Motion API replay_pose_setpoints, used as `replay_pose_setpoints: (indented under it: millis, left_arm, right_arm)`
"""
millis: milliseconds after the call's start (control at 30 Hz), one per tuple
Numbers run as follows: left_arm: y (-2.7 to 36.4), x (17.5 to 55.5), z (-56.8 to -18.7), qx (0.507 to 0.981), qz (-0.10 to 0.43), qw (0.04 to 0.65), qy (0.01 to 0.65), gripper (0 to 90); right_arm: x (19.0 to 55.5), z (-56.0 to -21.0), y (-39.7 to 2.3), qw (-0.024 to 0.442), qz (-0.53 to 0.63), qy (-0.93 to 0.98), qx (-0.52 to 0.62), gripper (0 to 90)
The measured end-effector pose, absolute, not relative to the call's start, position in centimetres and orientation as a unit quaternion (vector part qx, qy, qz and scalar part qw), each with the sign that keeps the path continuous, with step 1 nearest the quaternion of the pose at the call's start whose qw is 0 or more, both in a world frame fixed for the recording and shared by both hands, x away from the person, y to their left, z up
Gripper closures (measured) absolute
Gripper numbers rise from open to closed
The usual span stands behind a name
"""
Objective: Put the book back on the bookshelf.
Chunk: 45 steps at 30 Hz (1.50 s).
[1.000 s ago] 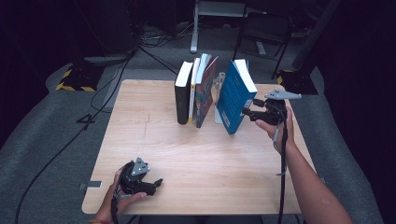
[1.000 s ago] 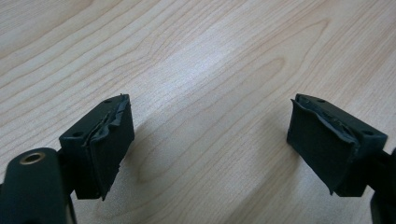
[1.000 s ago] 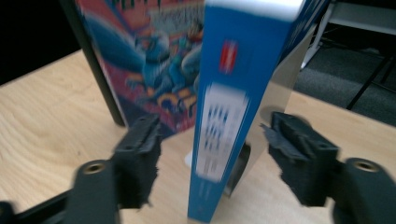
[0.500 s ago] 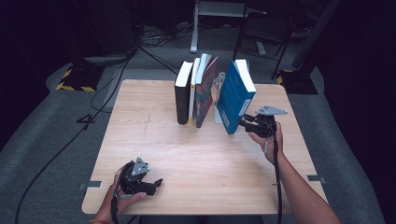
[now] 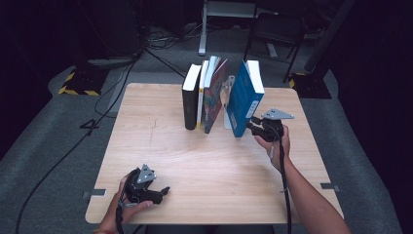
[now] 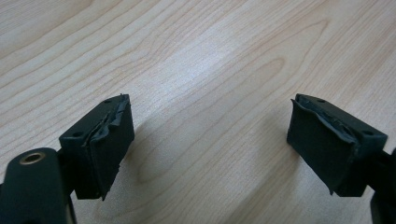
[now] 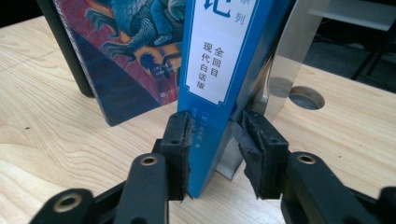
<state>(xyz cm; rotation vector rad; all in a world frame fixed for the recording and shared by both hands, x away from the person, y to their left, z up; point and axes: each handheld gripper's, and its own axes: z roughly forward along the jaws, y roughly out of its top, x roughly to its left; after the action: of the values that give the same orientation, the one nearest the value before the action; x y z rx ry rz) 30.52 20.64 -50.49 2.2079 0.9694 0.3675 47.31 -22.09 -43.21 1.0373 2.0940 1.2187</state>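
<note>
My right tongs [image 7: 212,149] straddle the bottom of the blue book's [image 7: 224,70] spine. The left jaw lies against the spine's face. The right jaw stands just beside the far edge with a sliver of gap, so I judge the grip closing but not yet firm: I report it as released. The book leans directly ahead of these tongs, tilted towards the metal bookend [image 7: 280,79] that stands just behind and to the right of the right jaw. It leans because it stands apart from the rest of the row with only the bookend to catch it.

Ahead and to the left of the right tongs stands a book with a dragon cover [image 7: 135,51], and further left a black book [image 5: 190,97] upright. In the high view these two and a thin book between them press together, which is why they stay on end.

My left tongs [image 6: 208,144] are released, jaws wide apart, holding nothing. Bare desk [image 6: 201,60] lies beneath and ahead of them. In the high view they [image 5: 155,191] rest near the front edge, well apart from the books, presumably parked clear of the work.
</note>
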Motion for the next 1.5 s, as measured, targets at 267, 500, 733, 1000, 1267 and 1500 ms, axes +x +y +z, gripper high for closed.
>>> replay_pose_setpoints:
  millis: [267, 500, 733, 1000, 1267, 1500]
  left_arm:
    - [20.6, 30.5, -50.5, 0.85, 0.141, 0.344, 0.373, 14.8]
    - [20.6, 30.5, -50.5, 0.85, 0.142, 0.344, 0.373, 14.7]
    - [20.6, 30.5, -50.5, 0.85, 0.142, 0.344, 0.374, 14.9]
    - [20.6, 30.5, -50.5, 0.85, 0.142, 0.344, 0.373, 14.8]
    - [20.6, 30.5, -50.5, 0.85, 0.142, 0.344, 0.374, 14.8]
    - [20.6, 30.4, -50.5, 0.849, 0.144, 0.342, 0.375, 14.9]
  right_arm:
    - [47.4, -43.5, -22.0, 0.238, 0.45, 0.763, 0.398, 60.2]
    - [47.0, -42.0, -22.5, 0.233, 0.446, 0.773, 0.387, 51.3]
    - [45.7, -40.6, -23.1, 0.229, 0.416, 0.802, 0.363, 40.2]
    - [44.1, -40.0, -23.8, 0.228, 0.391, 0.826, 0.335, 35.2]
    - [42.1, -41.2, -25.3, 0.222, 0.36, 0.852, 0.309, 32.4]
    - [40.5, -42.0, -27.0, 0.229, 0.341, 0.866, 0.287, 30.1]
